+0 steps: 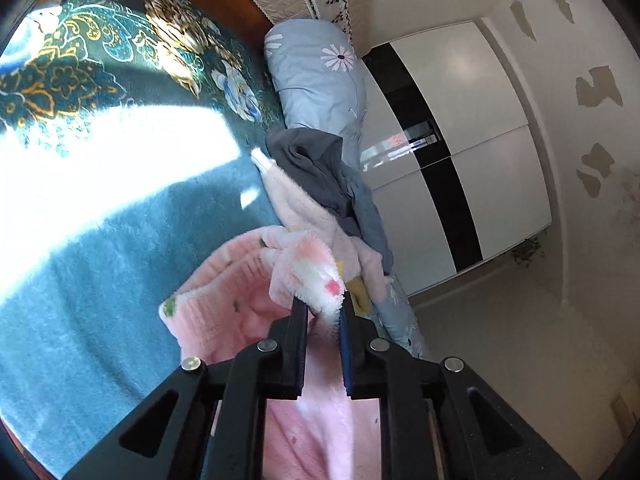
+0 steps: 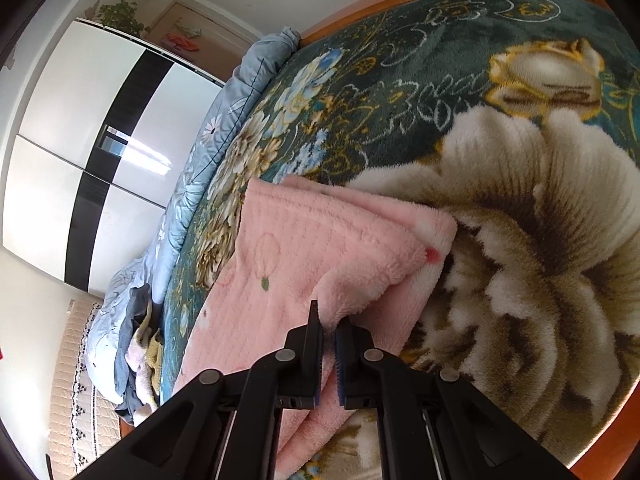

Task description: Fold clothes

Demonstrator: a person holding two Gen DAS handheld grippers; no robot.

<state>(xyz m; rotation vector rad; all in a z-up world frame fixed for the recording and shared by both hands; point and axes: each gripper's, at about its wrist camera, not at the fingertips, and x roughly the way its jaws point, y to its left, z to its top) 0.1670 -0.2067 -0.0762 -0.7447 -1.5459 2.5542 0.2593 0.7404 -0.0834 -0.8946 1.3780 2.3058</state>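
Two hand-held grippers, each clamped on pink fleece. Left hand-held gripper: jaws nearly together, pinching a white-and-pink fold of the fleece at the fingertips; more fleece bunched just left of the fingers and draped below between them, cut off by the linkage. Right hand-held gripper: jaws together on a fleece edge; rest of the garment spread ahead and to the left on the blanket, far corner folded over, near end hidden under the fingers. Which garment: cannot tell.

Ahead of the left fingers, a heap of clothes, grey over pale pink, outlines tangled and hard to separate; beyond it a rolled blue quilt along the bed's side. Left of that gripper, broad blanket washed out by sun glare, pattern lost there. Right of it, bare floor down to the wardrobe.

Right of the right fingers, open blanket out to the wooden bed rim; far left, the quilt and heap at the bed's edge.
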